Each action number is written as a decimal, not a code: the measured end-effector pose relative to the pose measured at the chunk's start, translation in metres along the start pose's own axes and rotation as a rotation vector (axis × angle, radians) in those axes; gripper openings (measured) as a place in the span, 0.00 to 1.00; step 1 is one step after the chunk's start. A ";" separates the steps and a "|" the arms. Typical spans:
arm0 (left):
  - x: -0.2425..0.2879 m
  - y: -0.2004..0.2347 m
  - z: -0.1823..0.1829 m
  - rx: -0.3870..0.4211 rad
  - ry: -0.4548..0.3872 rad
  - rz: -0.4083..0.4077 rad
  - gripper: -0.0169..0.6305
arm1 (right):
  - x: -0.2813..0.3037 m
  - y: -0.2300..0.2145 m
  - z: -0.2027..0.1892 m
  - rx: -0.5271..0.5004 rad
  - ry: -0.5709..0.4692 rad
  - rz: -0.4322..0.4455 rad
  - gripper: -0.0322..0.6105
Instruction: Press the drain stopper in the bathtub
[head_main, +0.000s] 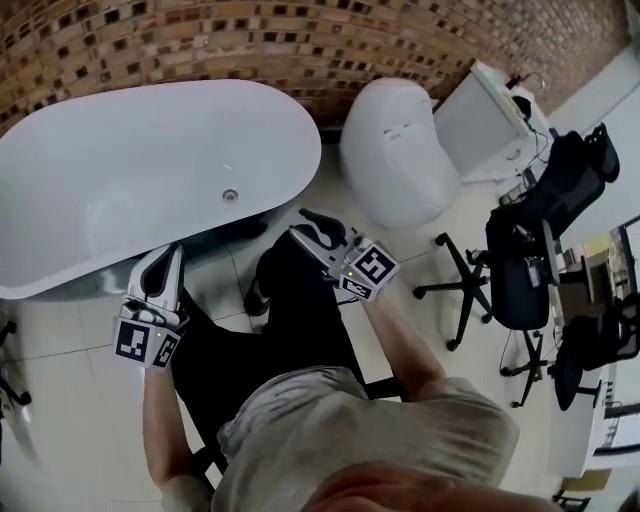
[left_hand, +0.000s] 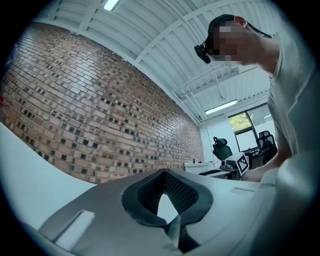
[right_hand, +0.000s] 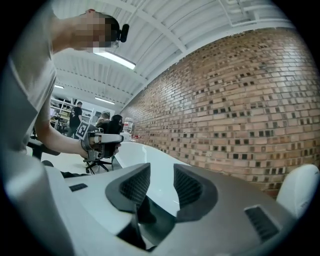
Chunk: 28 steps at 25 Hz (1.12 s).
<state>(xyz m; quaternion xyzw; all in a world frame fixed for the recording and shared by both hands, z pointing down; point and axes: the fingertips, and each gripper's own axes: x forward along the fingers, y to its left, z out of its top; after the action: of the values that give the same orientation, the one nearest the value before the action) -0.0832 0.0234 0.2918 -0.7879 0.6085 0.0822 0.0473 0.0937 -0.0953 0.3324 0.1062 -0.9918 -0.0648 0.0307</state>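
Note:
The white oval bathtub (head_main: 100, 200) lies at the upper left of the head view, with the small round metal drain stopper (head_main: 230, 196) in its floor near the right end. My left gripper (head_main: 168, 256) is held outside the tub's near rim, jaws closed tip to tip with nothing between them (left_hand: 163, 173). My right gripper (head_main: 312, 222) hovers right of the tub, below the stopper, and its jaws stand a little apart and empty (right_hand: 161, 175). The tub's rim (right_hand: 150, 162) shows past the right jaws. Neither gripper touches the stopper.
A brick wall (head_main: 250, 40) runs behind the tub. A white egg-shaped fixture (head_main: 395, 150) stands right of it, with a white desk (head_main: 480, 120) beyond. Black office chairs (head_main: 520, 270) crowd the right side. The person's dark legs (head_main: 290, 320) are on the tiled floor.

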 end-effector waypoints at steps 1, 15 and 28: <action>0.001 0.001 0.003 0.006 -0.015 0.005 0.03 | -0.003 -0.004 0.005 -0.002 0.002 0.009 0.28; 0.051 0.034 0.017 -0.006 -0.059 -0.035 0.03 | 0.036 -0.022 0.038 -0.026 -0.001 0.068 0.27; 0.050 0.043 -0.037 -0.088 0.035 -0.020 0.03 | 0.065 -0.044 -0.009 -0.016 0.145 0.052 0.27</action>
<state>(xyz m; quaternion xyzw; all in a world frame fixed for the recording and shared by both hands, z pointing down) -0.1102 -0.0419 0.3195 -0.7965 0.5971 0.0947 0.0026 0.0398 -0.1532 0.3387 0.0845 -0.9888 -0.0642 0.1049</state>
